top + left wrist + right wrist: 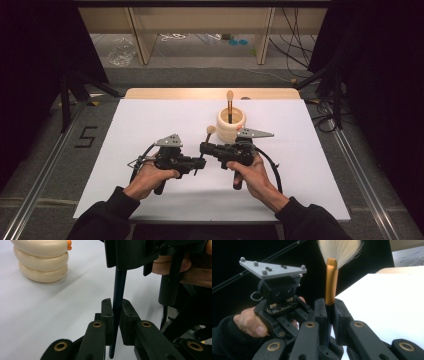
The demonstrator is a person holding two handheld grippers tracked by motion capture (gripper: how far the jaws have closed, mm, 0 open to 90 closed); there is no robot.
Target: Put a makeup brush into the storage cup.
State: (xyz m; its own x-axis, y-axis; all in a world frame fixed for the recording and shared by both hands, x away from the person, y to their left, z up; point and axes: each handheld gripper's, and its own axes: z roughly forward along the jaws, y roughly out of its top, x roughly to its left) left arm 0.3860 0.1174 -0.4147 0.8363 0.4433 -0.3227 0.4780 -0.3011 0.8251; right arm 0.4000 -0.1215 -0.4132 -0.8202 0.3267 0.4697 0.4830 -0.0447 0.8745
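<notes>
A dim studio with black drapes is surrounding a white-topped counter (150,130), and a person in dark sleeves is working at its near edge. Both hands are sharing one makeup brush with a dark slim handle, an orange-gold metal collar and pale soft bristles (331,282).

The right gripper (329,305) is clenching its jaws on the brush right at the base of the collar, with the bristles fanning out above the jaw tips. The left gripper (116,307) is closing its jaws to a narrow slot around the lower handle (118,290); the pads appear to be touching it, though how firmly they are pinching is hard to tell. The handle's end is hanging below the left jaws, just above the counter.

With two grips on one thin stick, the hands may be pulling against each other. If they twist or separate unevenly, the brush could be slipping through the looser left jaws or snapping sideways. The right jaws are sitting close to the bristles, so any slide upward risks crushing them.

Beyond the right jaws, a cream ribbed ring-stacked holder (231,125) is standing with a second brush (230,106) upright in it; a careless swing could be tipping it over.
</notes>
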